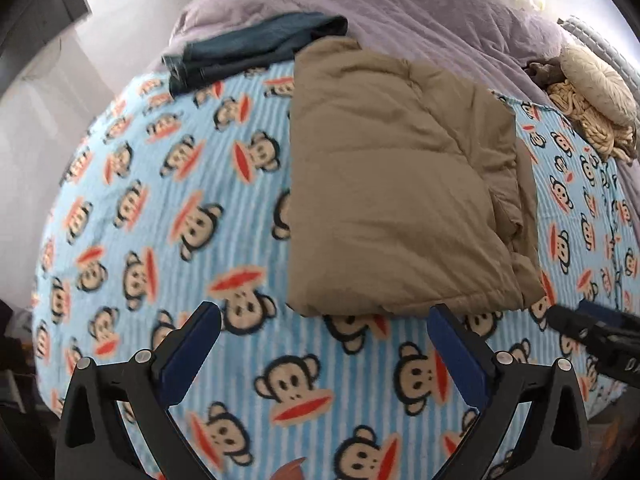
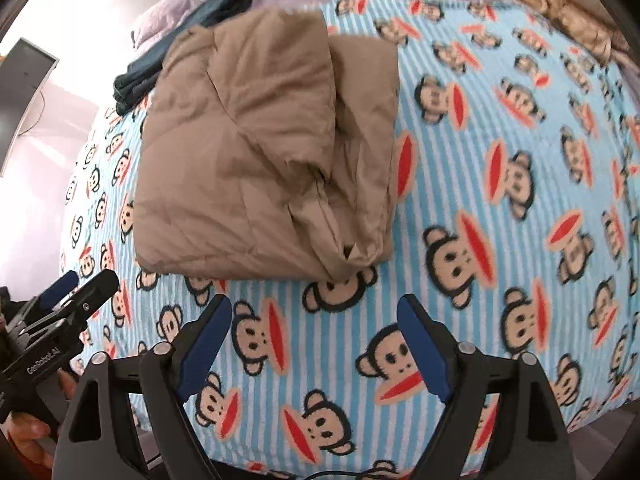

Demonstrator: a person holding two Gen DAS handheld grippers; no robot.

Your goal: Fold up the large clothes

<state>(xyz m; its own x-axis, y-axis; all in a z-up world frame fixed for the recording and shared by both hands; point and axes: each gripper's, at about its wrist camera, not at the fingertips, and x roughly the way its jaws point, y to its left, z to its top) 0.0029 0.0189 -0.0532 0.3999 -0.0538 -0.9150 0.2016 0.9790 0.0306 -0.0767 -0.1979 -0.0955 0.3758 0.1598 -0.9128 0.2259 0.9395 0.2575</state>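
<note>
In the left wrist view, the left hand-held gripper (image 1: pixel 324 320) stands spread wide and released, with nothing between its blue pads (image 1: pixel 188 356); it hangs over the monkey-print blanket (image 1: pixel 160 200) on the bed, just short of the near edge of the tan quilted garment (image 1: pixel 400 184) and not touching it. The garment lies folded into a thick, puffy rectangle in the middle of the blanket, its layers stacked along the right side where a narrower flap shows beneath the top one. Behind it a dark teal folded cloth (image 1: pixel 248 52) rests at the border of the blanket and a grey duvet (image 1: pixel 420 16). Cushions (image 1: pixel 592 88) sit at the far right. The right hand-held gripper (image 1: pixel 592 332) enters at the right edge, near the garment's near right corner. In the right wrist view, the right hand-held gripper (image 2: pixel 316 316) is likewise open and empty, its pads apart above the bare blanket (image 2: pixel 500 160), just in front of the garment (image 2: pixel 248 152). The garment's folded bundle shows creases and a seam running down to its near right corner. The left hand-held gripper (image 2: pixel 76 288) appears at the lower left, open, beside the garment's near left corner, with fingers (image 2: pixel 28 428) on its handle.
</note>
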